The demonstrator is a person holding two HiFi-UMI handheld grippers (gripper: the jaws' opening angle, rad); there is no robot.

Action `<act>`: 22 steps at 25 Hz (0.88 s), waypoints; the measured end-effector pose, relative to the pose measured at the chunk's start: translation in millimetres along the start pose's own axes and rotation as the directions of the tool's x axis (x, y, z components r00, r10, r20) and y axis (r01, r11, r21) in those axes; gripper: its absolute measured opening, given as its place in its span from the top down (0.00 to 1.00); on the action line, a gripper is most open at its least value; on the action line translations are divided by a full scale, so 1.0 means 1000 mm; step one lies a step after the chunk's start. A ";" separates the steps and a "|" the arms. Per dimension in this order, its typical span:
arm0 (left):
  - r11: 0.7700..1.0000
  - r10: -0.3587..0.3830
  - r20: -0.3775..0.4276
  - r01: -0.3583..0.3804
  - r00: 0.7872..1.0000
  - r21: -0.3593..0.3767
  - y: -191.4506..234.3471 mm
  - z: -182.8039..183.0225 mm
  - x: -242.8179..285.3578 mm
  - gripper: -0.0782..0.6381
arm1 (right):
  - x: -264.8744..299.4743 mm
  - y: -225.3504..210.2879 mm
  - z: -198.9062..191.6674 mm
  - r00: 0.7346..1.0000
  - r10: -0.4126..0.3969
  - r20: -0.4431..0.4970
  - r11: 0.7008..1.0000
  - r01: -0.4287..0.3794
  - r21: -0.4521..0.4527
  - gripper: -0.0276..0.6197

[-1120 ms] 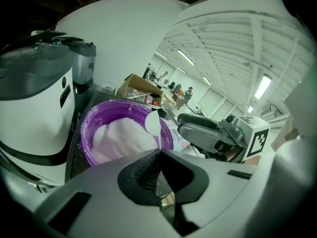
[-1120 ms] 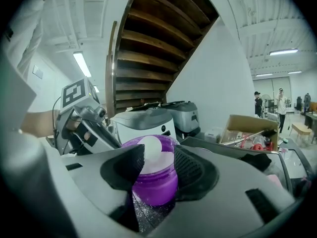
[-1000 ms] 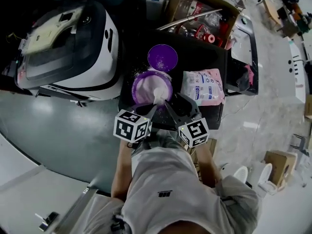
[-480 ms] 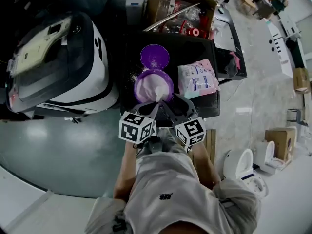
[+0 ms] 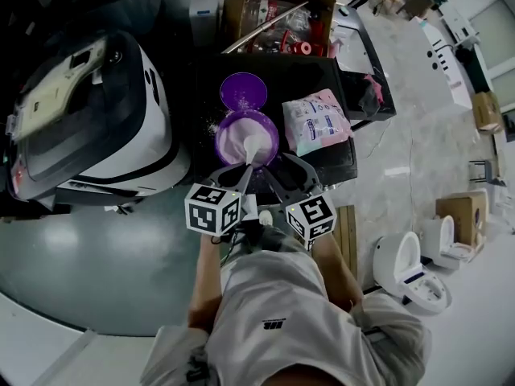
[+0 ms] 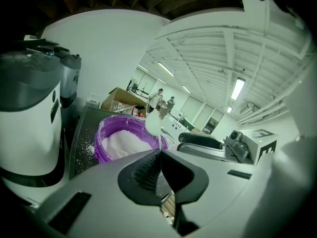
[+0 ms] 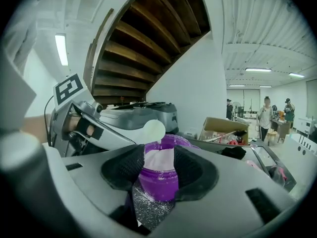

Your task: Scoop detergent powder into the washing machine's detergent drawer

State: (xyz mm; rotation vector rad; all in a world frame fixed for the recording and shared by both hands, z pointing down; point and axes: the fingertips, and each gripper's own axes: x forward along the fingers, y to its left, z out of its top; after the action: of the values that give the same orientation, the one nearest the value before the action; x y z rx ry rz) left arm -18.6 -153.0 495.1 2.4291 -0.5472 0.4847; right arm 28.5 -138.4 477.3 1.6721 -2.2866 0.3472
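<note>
Detergent powder [image 5: 236, 141] fills the tub [image 5: 219, 137] dead ahead of my left gripper [image 6: 159, 155], clamped on the scoop [image 6: 152, 124]; right gripper [image 7: 158, 182] jaws apart.

Washer [image 5: 88, 119] walls the left; pouch [image 5: 315, 123] sits just right of the tub [image 5: 220, 131]; lid [image 5: 244, 92] just behind; bare table strip [image 5: 207, 87] at its left.
</note>
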 end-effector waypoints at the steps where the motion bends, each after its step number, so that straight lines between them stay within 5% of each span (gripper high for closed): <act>1: 1.000 0.006 0.005 -0.006 1.000 0.001 -0.001 0.001 -0.002 0.87 | -0.002 0.001 0.000 1.000 0.003 0.002 1.000 -0.003 -0.002 0.67; 11: 0.991 0.131 0.067 -0.129 0.989 -0.027 -0.018 -0.012 -0.034 0.87 | -0.028 0.012 -0.007 0.995 0.099 0.026 0.995 -0.099 -0.017 0.67; 22: 0.953 0.295 0.069 -0.289 0.953 -0.089 -0.033 -0.055 -0.074 0.87 | -0.058 0.031 -0.023 0.975 0.222 0.028 0.975 -0.221 -0.025 0.67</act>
State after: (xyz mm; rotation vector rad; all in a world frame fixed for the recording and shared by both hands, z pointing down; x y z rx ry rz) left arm -76.6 -74.6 487.2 2.3099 -0.9524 0.4761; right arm 18.1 -69.3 477.0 1.4228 -2.4967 0.3447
